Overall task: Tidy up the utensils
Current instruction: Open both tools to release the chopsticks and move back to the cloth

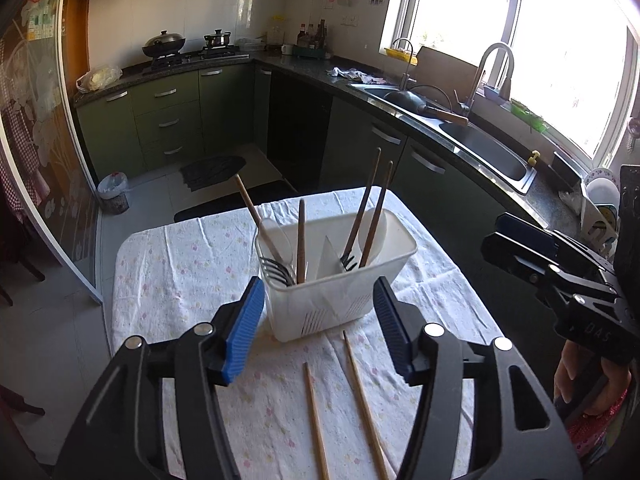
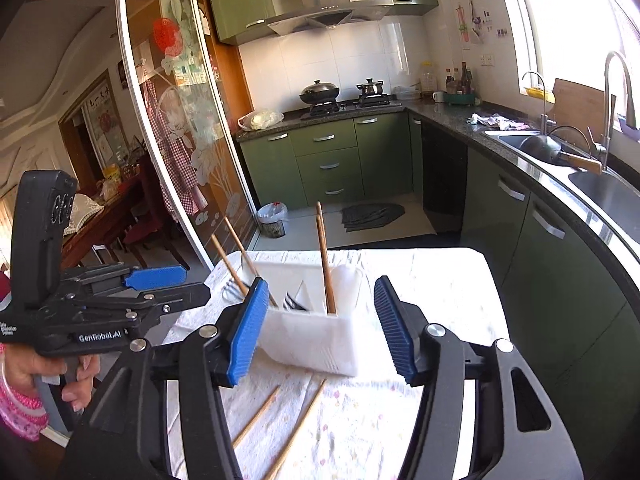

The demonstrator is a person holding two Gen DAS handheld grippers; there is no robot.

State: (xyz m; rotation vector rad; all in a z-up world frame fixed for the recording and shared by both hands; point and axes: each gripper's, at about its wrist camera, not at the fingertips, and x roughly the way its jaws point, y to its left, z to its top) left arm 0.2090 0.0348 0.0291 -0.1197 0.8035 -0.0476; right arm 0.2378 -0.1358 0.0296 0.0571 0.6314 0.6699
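Observation:
A white plastic utensil caddy [image 1: 344, 292] stands on the cloth-covered table [image 1: 180, 280]. It holds several wooden-handled utensils, black forks [image 1: 276, 270] and white spoons [image 1: 276, 240]. Two wooden chopsticks [image 1: 360, 396] lie loose on the cloth in front of it. My left gripper [image 1: 320, 332] is open and empty, hovering above the chopsticks just short of the caddy. My right gripper [image 2: 322, 328] is open and empty, above the chopsticks [image 2: 296, 436] and facing the caddy [image 2: 316, 340]. Each gripper shows in the other's view: the right one [image 1: 532, 256], the left one [image 2: 160, 280].
The table is small, with a floral cloth. A green kitchen counter with a sink [image 1: 484, 148] runs along the right. A stove with pots [image 1: 188, 46] is at the back. A waste bin [image 1: 114, 192] and floor mat [image 1: 212, 170] lie beyond the table.

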